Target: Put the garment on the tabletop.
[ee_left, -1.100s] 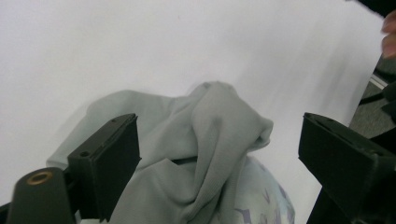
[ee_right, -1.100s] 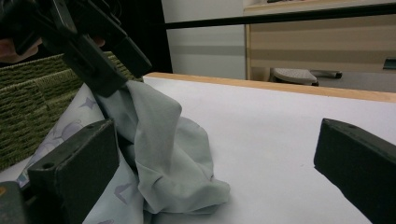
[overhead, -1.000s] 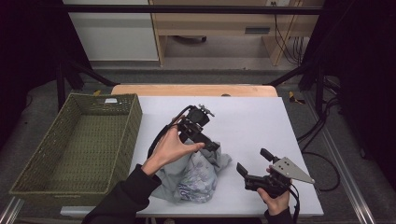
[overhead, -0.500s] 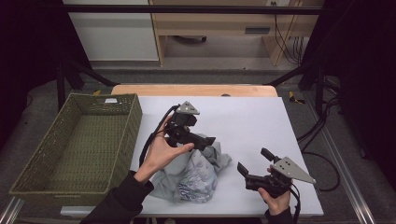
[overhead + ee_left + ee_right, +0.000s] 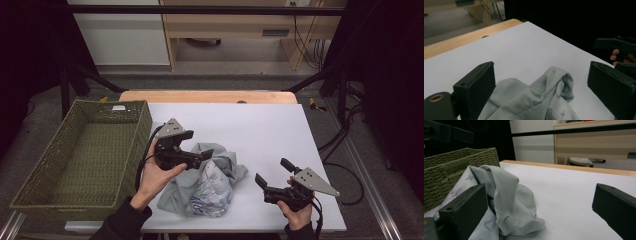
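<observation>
- Presently, a crumpled grey garment (image 5: 205, 180) is lying at six o'clock on the counter (image 5: 260, 130), ungrasped.
- Left hand-held gripper (image 5: 200, 157) is hovering over it, jaws apart.
- Right hand-held gripper (image 5: 272, 177) is waiting at four o'clock, jaws apart.
- Woven basket (image 5: 80, 150) is sitting at nine o'clock; probably the destination.
- No readable writing.

bright even light on the white table (image 5: 260, 125), dark surroundings, slightly soft focus.

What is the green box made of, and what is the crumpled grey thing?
The green basket looks woven, perhaps from wicker or paper cord: its walls show a braided, matte texture. The crumpled grey thing seems to be soft thin fabric: it folds and wrinkles, with pale printed shapes.
</observation>
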